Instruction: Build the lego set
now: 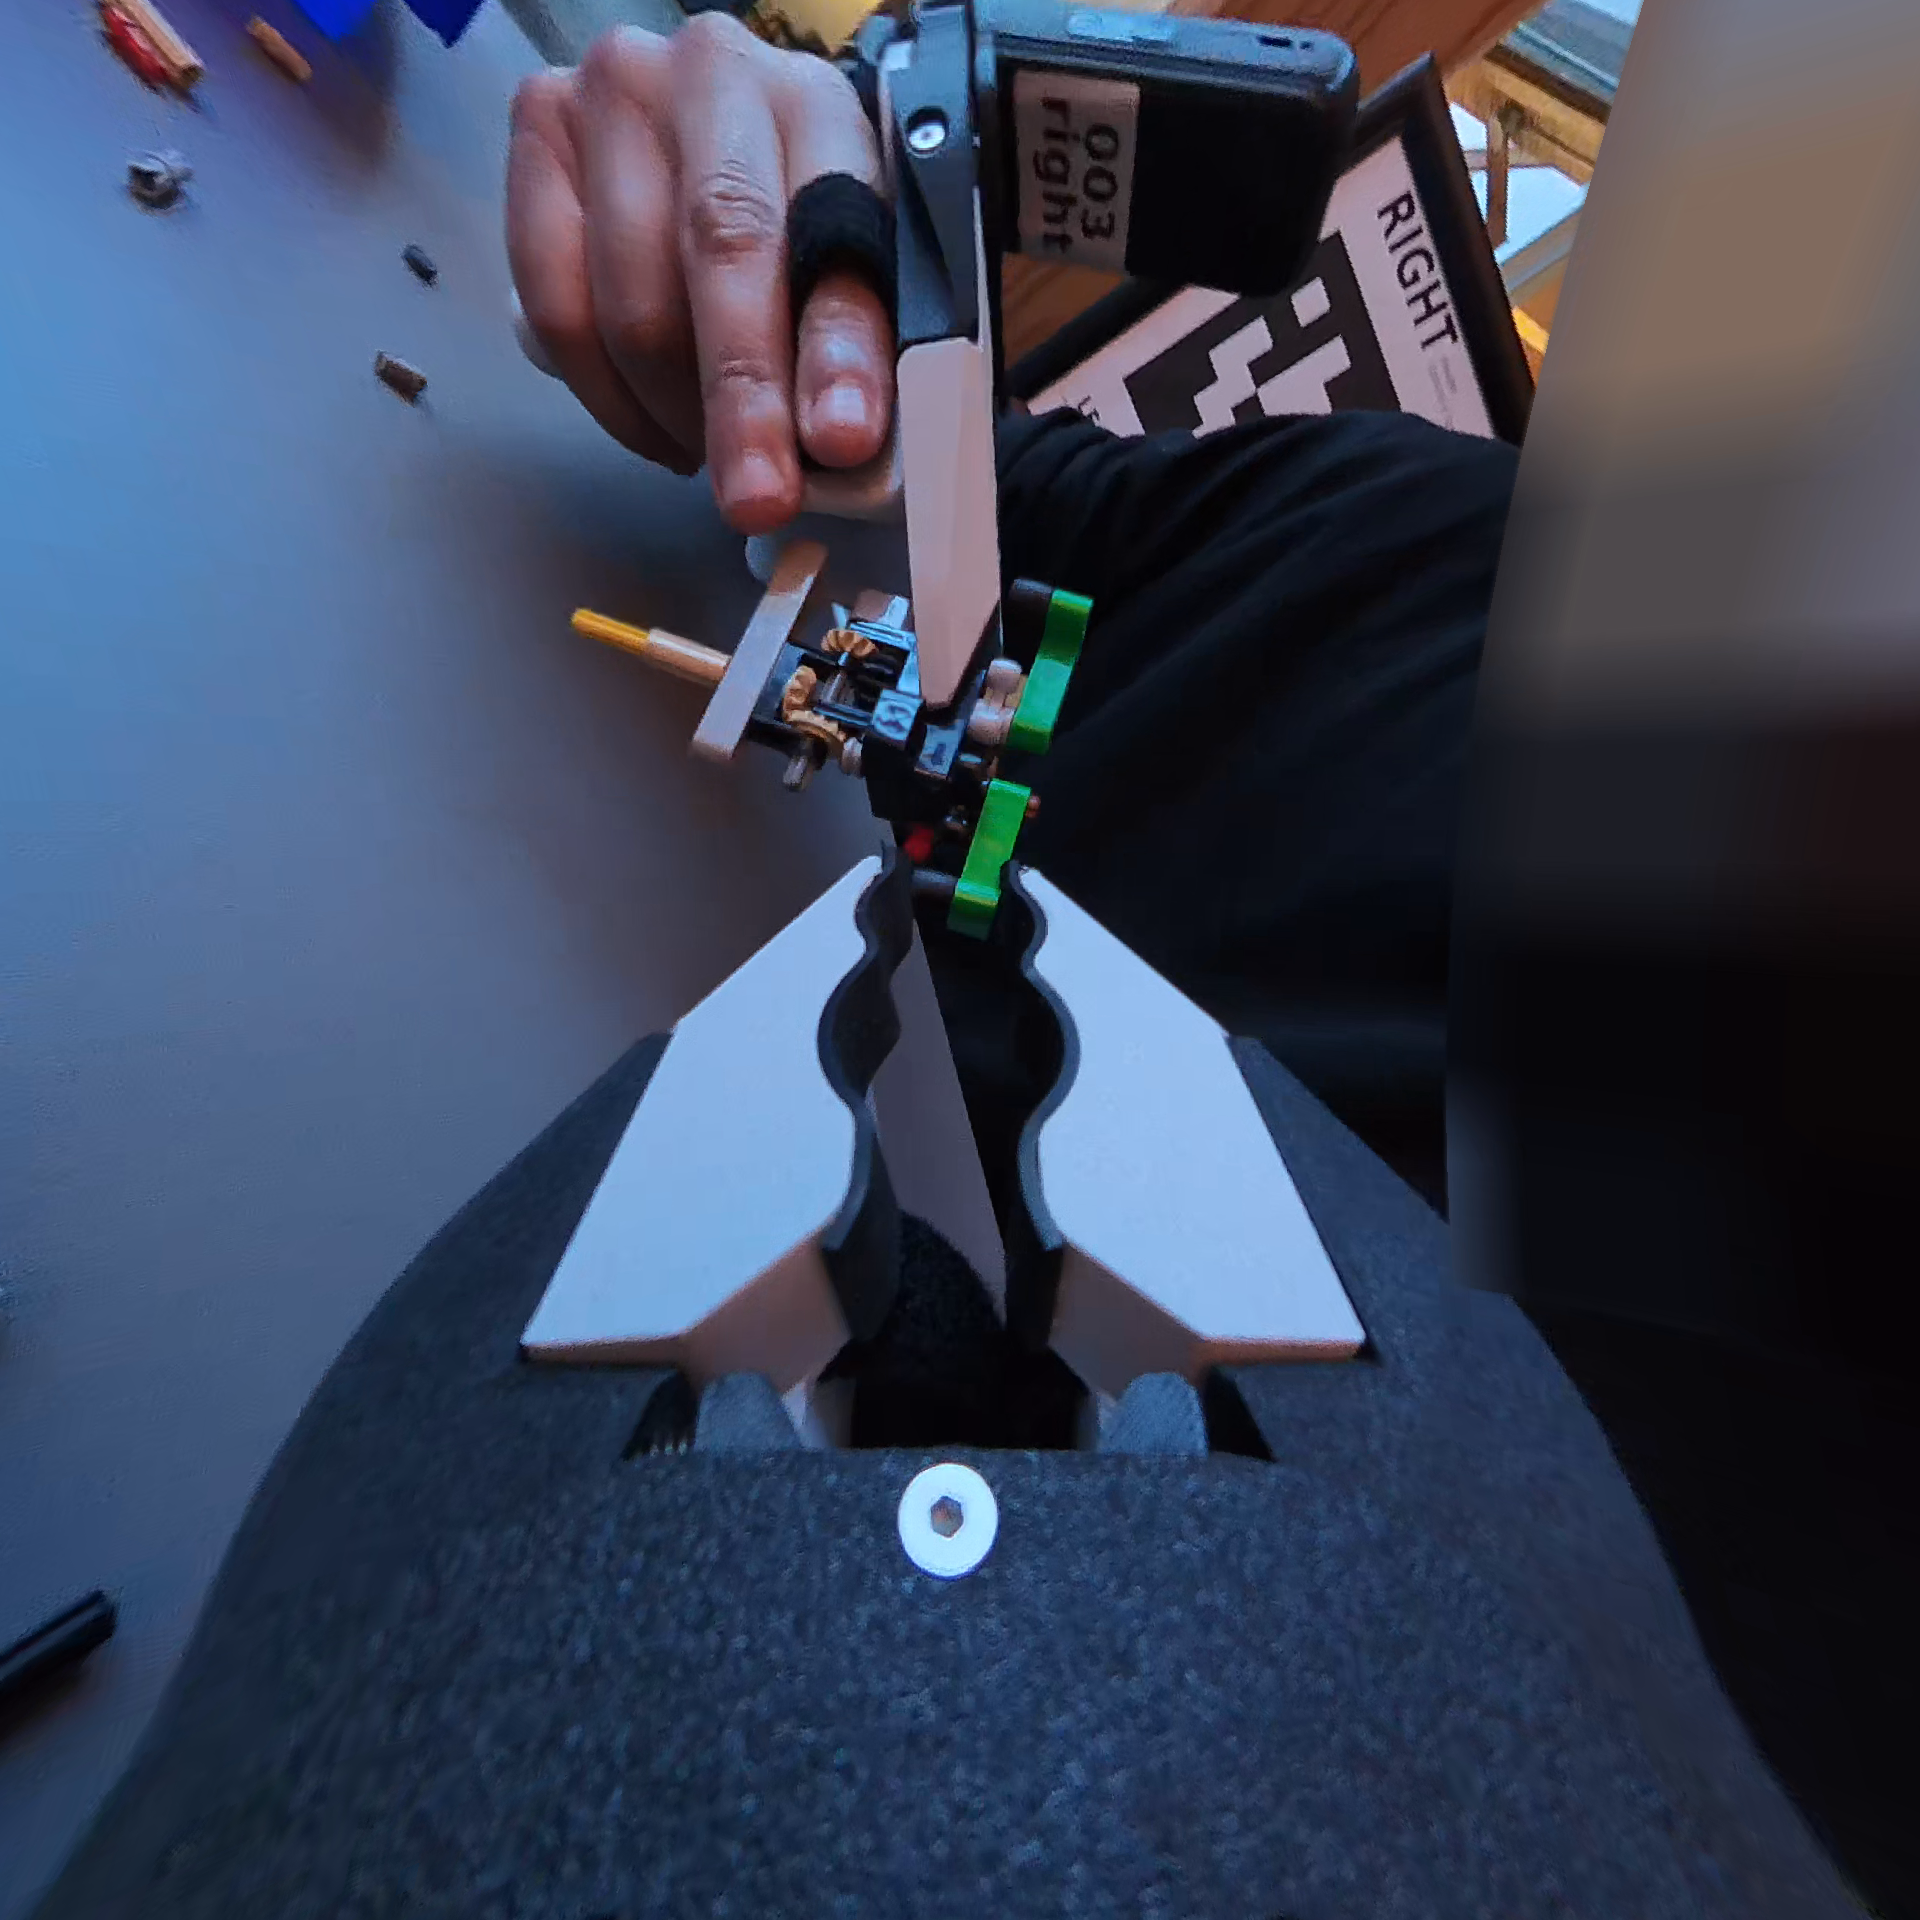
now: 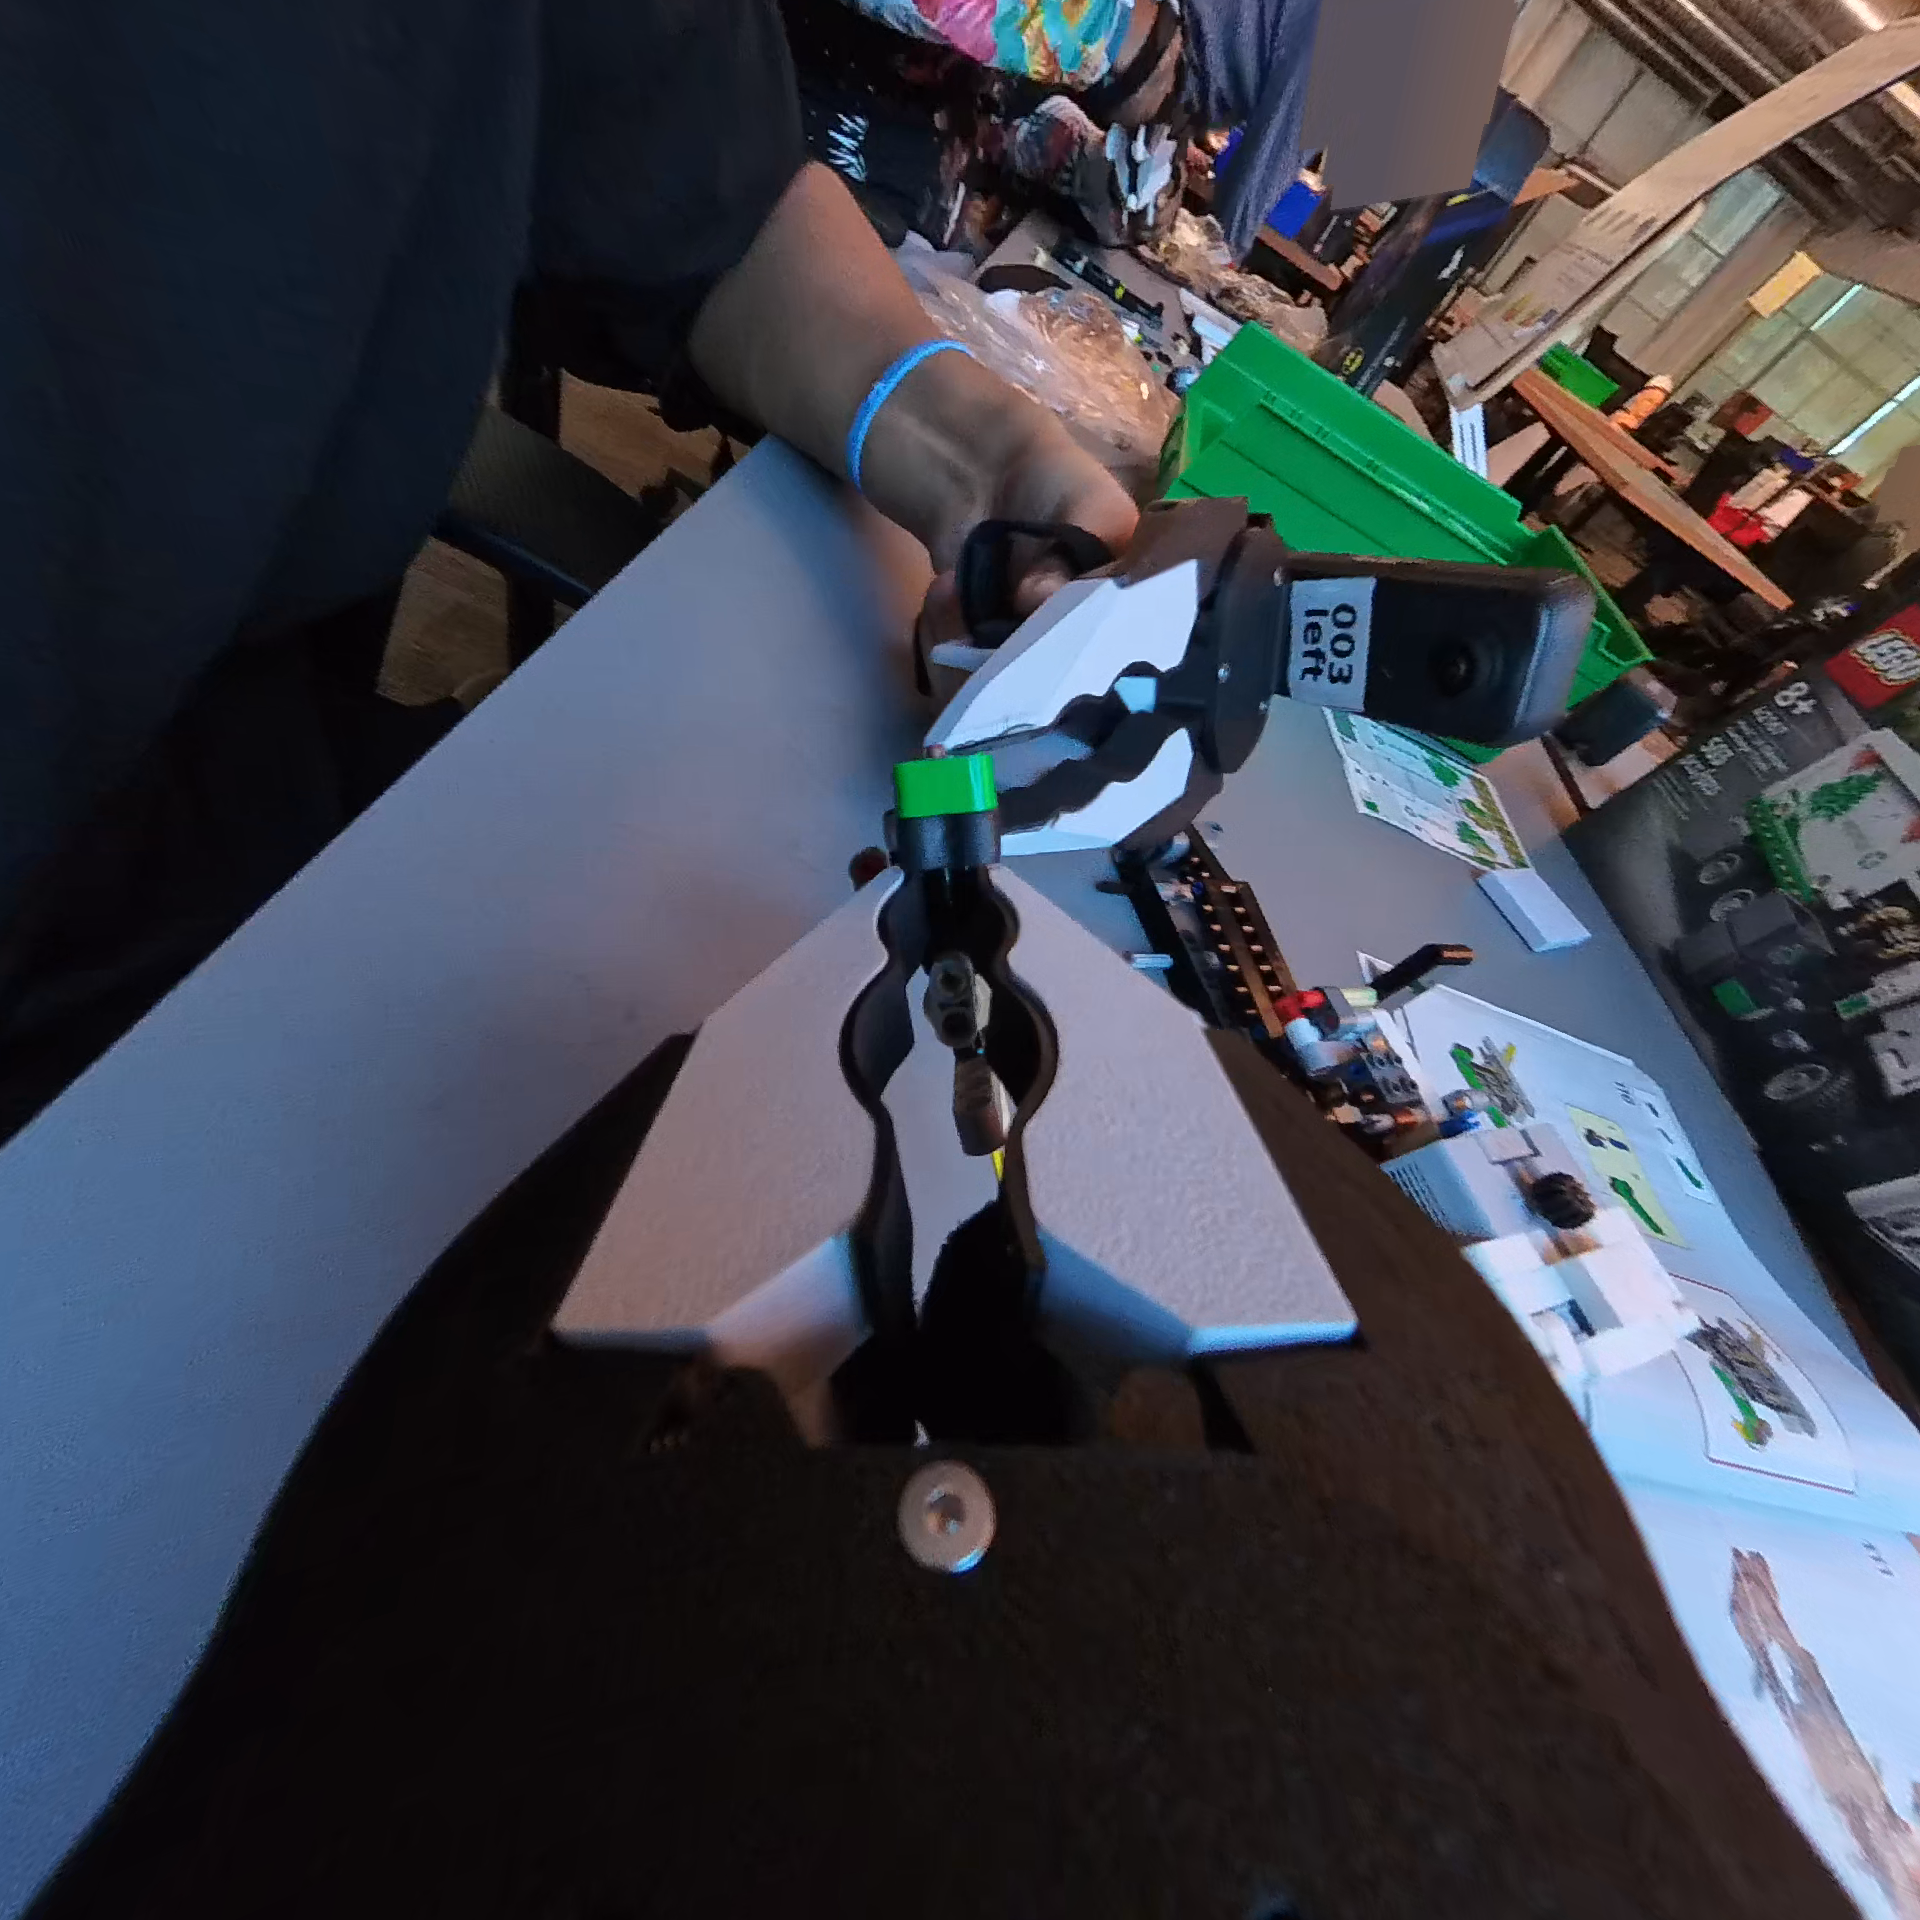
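Left wrist view shows the left gripper closed narrow on the lower end of a small Lego sub-assembly, held in the air above the grey table. The pinch is at a green connector. From these fingertips the assembly goes up and to the left, and its long axis ends in a tan-and-yellow axle which points left.

The right gripper comes from above, and one white finger of it touches the black middle part near the tan gears.

Right wrist view shows the right gripper closed narrow around the same piece, with the axle lying back between its fingers. In my judgement both grippers are equally near, so the next move depends on one holding while the other pushes along the axle.
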`<state>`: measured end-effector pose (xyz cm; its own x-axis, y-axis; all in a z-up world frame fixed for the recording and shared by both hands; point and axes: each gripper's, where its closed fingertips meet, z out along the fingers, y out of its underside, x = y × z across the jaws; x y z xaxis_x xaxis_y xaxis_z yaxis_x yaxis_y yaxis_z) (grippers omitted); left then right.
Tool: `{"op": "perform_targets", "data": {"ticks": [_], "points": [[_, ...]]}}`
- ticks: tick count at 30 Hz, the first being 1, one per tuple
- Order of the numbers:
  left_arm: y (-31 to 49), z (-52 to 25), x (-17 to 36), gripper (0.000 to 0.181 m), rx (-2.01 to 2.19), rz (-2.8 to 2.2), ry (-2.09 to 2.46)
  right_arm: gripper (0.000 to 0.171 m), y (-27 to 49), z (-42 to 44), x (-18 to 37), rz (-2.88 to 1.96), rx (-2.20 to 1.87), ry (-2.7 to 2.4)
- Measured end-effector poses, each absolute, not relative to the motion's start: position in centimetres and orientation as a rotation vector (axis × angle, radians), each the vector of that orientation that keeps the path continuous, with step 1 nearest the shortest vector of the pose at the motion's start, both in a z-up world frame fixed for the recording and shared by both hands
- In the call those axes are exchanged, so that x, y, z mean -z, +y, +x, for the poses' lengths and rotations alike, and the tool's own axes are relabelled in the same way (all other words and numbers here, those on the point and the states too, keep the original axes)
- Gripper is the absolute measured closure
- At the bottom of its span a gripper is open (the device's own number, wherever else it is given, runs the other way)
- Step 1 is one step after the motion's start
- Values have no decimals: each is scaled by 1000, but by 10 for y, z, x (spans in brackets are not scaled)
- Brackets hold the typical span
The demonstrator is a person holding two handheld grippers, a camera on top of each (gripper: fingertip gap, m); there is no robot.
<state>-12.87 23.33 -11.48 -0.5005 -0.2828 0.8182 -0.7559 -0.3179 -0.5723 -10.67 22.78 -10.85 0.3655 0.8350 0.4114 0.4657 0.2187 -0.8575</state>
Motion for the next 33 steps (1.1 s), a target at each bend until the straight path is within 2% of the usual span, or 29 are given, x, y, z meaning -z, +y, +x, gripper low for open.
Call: {"op": "perform_targets", "data": {"ticks": [11,18,24,33], "points": [[241,-121,120,167,-1910,1398,-1743,161,238,-96,124,-1557,-429,-1210],[240,-114,125,167,-1869,1449,-2317,140,231,-78,122,-1692,-470,-1097],[245,-107,138,167,-1733,1462,-2742,138,215,-66,120,-1799,-452,-913],[238,-102,150,167,-1632,1440,-2951,126,227,-61,136,-1868,-200,-835]]}}
